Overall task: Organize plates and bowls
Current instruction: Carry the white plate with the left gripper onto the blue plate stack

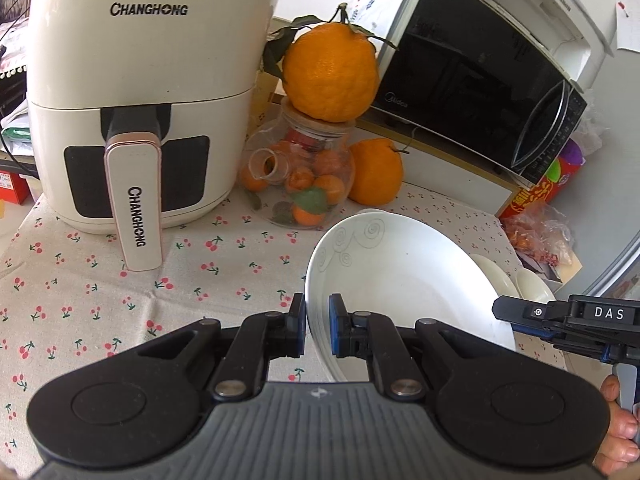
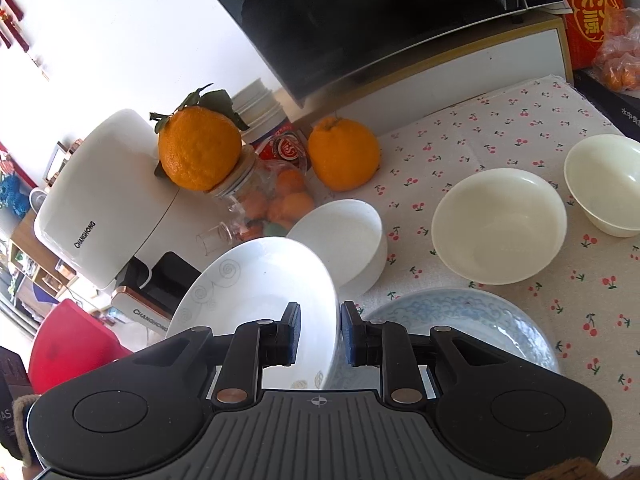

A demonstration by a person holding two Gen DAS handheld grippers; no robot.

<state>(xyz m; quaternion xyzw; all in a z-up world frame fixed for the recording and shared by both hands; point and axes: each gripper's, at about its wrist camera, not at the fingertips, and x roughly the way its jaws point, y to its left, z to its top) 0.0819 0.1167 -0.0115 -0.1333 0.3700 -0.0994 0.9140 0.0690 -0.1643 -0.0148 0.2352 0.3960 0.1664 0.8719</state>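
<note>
The left tool [image 1: 317, 326] and right tool [image 2: 319, 334] both pinch the white swirl-patterned deep plate [image 2: 256, 284] at opposite rims, tilted above the blue-patterned plate [image 2: 472, 320] at four o'clock.

Left gripper [image 1: 318, 326]: seen from its own wrist camera, fingers extended toward 12 o'clock. Blue pads [image 1: 335, 320] are drawn close together, a thin white rim clamped between them. Linkage arms are folded inward.

Right gripper [image 2: 320, 332]: fingers likewise directed toward 12 o'clock in its own view, jaws narrowed around a white rim, one finger on each side of it; contact at the pads cannot be confirmed.

In the left wrist view the right gripper [image 1: 516, 312] is seen entering from 3 o'clock, and the right hand [image 1: 618, 428] is wrapped about its handle at 4 o'clock.
</note>
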